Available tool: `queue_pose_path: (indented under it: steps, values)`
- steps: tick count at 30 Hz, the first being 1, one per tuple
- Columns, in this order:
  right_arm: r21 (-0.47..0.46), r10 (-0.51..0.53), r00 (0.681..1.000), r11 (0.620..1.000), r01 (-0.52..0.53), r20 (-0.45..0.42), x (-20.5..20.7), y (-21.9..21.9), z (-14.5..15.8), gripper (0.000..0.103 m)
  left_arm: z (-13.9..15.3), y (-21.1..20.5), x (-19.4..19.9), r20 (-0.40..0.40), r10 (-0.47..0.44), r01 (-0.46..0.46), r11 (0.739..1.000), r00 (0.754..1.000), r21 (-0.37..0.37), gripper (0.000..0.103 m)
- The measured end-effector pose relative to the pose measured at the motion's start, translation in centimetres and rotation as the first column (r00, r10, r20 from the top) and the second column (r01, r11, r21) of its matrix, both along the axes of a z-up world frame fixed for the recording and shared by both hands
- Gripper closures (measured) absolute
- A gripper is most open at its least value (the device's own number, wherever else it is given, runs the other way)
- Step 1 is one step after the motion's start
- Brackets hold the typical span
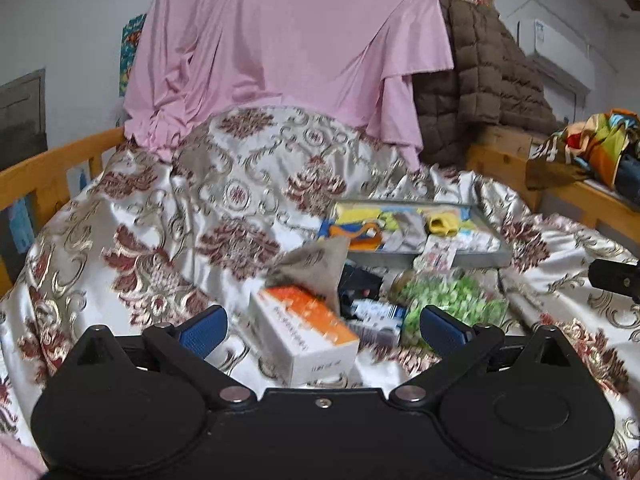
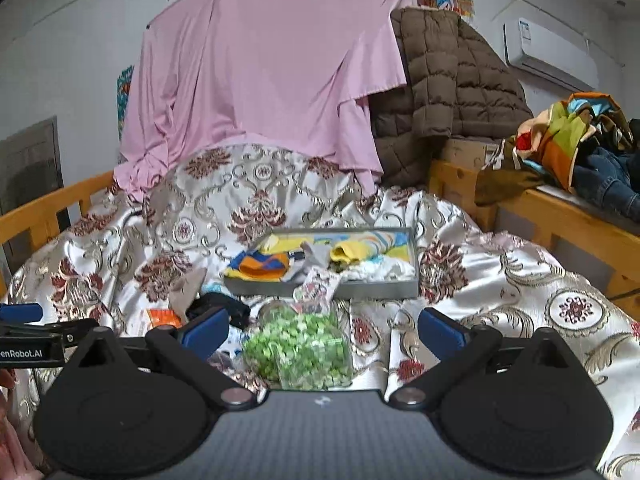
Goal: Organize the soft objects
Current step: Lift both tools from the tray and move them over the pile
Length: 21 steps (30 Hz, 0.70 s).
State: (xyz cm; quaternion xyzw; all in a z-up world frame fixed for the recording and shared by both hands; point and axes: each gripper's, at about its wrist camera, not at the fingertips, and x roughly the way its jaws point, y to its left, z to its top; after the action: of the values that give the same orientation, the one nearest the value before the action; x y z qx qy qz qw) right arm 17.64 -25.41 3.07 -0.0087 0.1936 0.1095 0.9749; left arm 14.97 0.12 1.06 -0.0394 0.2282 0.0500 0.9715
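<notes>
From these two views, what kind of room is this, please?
Probably a bedroom: a wooden bed frame under a floral bedspread, a brown quilted jacket piled behind, and an air conditioner on the wall.

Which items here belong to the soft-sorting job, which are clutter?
Job: grey tray, yellow sock, orange-blue sock, grey cloth, black fabric.
Clutter: orange-white box, green-bead bag, brown jacket, pink sheet.

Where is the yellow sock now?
In both views, the yellow sock lies in the grey tray, right of centre, beyond the green bag.
</notes>
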Motion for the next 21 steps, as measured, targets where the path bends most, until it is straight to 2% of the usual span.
queue_pose_path:
  steps: [9,21]
  values:
    - [-0.037,0.0,0.998,0.999,-0.002,-0.061,0.2,0.6,-0.9,0.0,-0.9,-0.2,0.2,-0.076,0.012,-0.01,0.999,0.997,0.036,0.001]
    - [-0.09,0.042,0.99,0.994,-0.055,-0.136,1.1,2.1,-2.1,0.0,-1.6,0.3,0.8,-0.153,0.091,-0.087,0.996,0.984,0.036,0.001]
